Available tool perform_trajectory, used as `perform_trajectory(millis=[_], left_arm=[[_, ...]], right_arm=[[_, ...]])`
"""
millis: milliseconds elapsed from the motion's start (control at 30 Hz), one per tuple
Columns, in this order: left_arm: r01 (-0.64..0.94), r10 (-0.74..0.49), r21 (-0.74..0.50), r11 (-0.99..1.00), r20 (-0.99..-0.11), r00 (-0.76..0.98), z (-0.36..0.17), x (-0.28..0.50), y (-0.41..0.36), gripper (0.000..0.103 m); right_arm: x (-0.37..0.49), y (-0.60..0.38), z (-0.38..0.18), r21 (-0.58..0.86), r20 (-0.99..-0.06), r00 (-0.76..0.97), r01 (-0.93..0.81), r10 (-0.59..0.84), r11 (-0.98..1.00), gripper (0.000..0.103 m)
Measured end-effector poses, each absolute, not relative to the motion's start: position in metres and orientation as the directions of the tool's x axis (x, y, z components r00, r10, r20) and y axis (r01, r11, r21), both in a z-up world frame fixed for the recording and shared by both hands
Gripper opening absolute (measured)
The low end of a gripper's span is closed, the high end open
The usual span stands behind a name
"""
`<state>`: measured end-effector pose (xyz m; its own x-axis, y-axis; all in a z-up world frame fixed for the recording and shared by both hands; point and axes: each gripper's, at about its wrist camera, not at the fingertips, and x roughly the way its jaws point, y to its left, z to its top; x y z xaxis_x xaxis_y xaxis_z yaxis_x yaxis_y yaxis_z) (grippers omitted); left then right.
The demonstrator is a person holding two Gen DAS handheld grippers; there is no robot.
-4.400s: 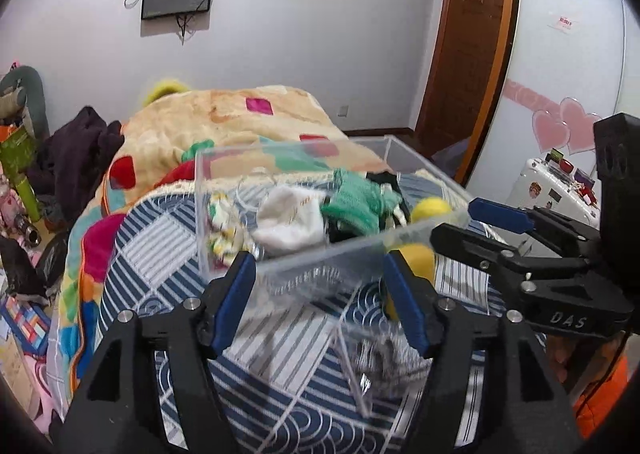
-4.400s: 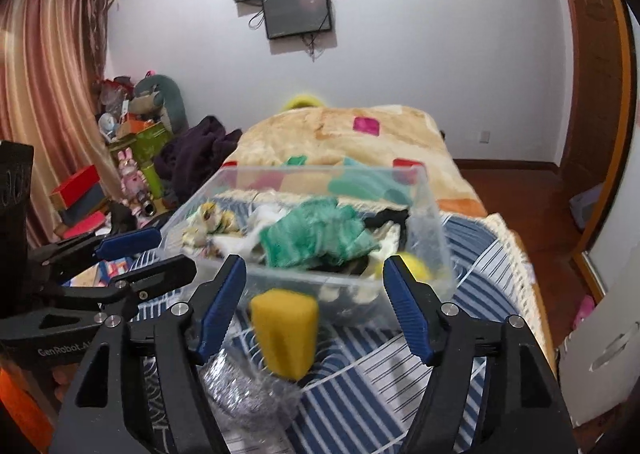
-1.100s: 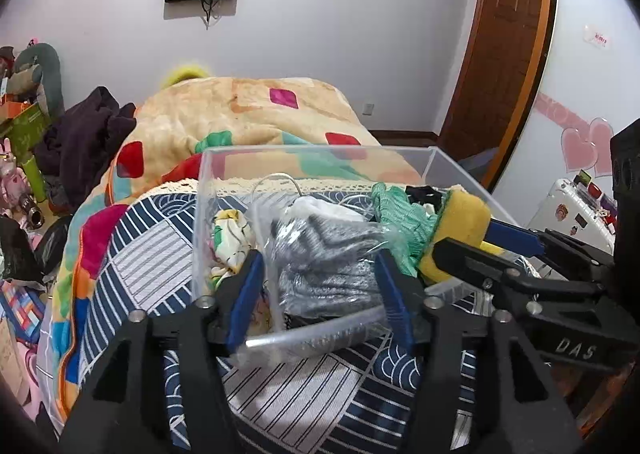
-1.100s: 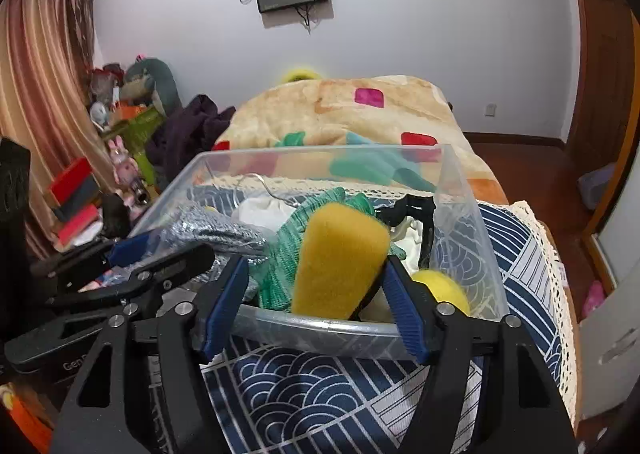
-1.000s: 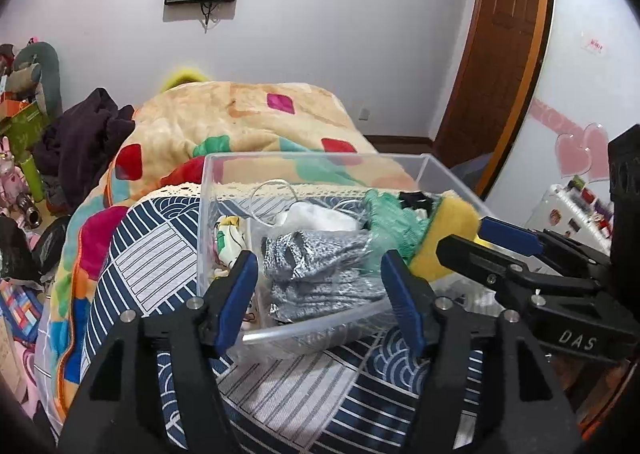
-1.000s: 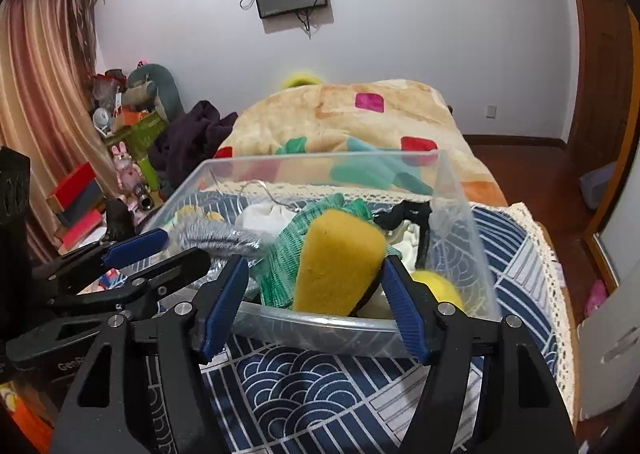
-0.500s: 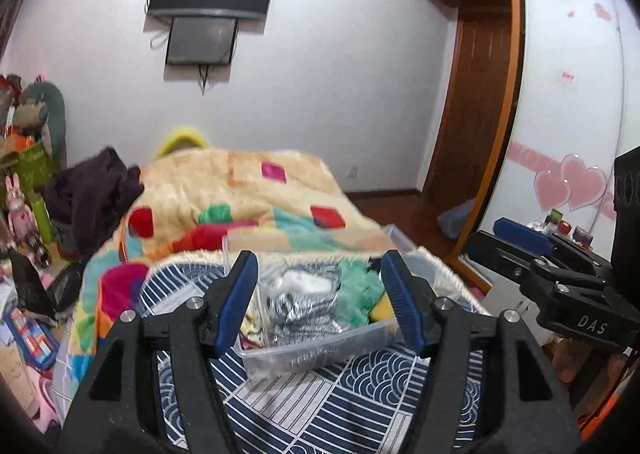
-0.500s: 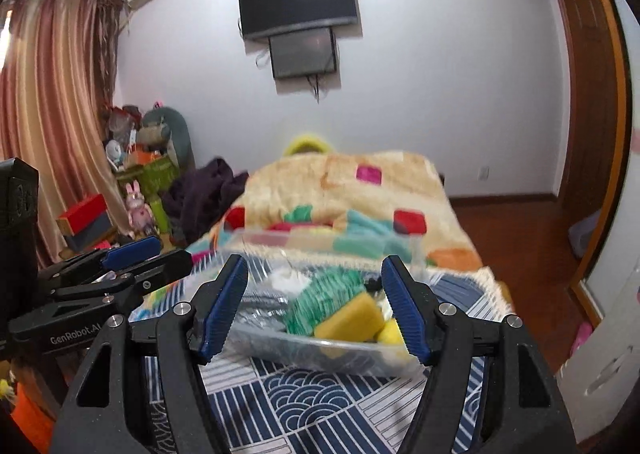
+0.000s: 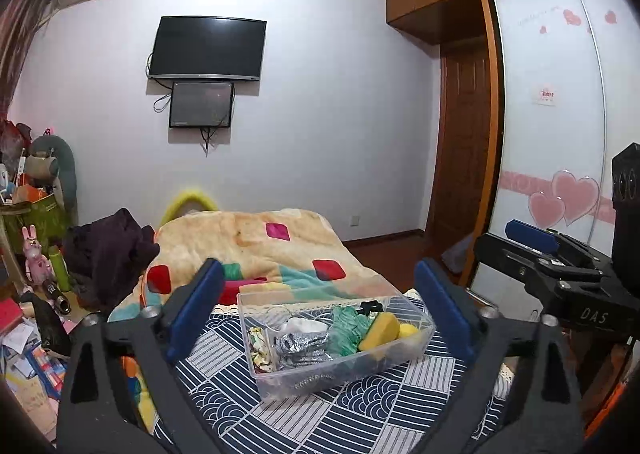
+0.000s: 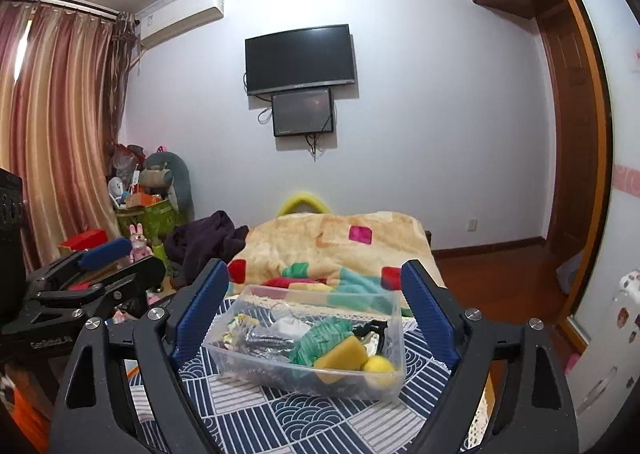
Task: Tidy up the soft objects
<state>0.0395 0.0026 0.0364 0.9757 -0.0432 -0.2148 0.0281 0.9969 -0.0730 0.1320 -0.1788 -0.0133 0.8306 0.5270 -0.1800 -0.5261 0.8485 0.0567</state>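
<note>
A clear plastic box (image 9: 280, 382) stands on the blue patterned cloth (image 9: 360, 410); it also shows in the right wrist view (image 10: 236, 366). Inside lie a yellow sponge (image 9: 380, 330), a yellow ball (image 9: 409, 331), a green knit cloth (image 9: 346, 328), a grey bagged item (image 9: 300, 344) and a white cloth (image 9: 302, 324). My left gripper (image 9: 320, 314) is open and empty, held back from the box. My right gripper (image 10: 316, 314) is open and empty, also back from it. The sponge (image 10: 340, 356) and ball (image 10: 378, 368) show at the box's right end.
A bed with a peach blanket (image 9: 256, 238) lies behind the box. Dark clothes (image 9: 108, 250) and cluttered toys (image 9: 36, 254) are at the left. A wooden door (image 9: 464, 182) and a wardrobe with heart stickers (image 9: 560, 198) are at the right. A TV (image 9: 208, 48) hangs on the wall.
Both grippers let go of the grey bagged item and the yellow sponge in the box, then pulled back and up; the box now looks small and far.
</note>
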Motion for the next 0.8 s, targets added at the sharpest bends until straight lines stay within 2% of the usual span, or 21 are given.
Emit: perform_trajectory(millis=[33,100,167,800], left_arm=[[0.03,-0.046,-0.075,0.997,-0.213,0.976,0.037,0.037,0.003,0.101],[0.035,-0.05,-0.074,0.997,-0.212,0.976,0.037,0.035,0.002,0.101],[0.032,-0.047,-0.074,0.997,-0.211,0.976,0.038,0.033,0.003,0.102],[0.031,-0.048,-0.079,0.996,-0.218,0.975,0.037,0.031,0.003,0.102]], right_arm=[[0.131,-0.18,-0.013,0.054,-0.177,0.833,-0.524,0.524,0.85,0.089],[0.129,-0.178,-0.013,0.047,-0.162,0.842,-0.515,0.515,0.856,0.1],[0.125,-0.181,-0.014,0.044,-0.148,0.851,-0.504,0.505,0.863,0.103],[0.123,-0.194,-0.016,0.077,-0.142,0.849,-0.503,0.509,0.861,0.103]])
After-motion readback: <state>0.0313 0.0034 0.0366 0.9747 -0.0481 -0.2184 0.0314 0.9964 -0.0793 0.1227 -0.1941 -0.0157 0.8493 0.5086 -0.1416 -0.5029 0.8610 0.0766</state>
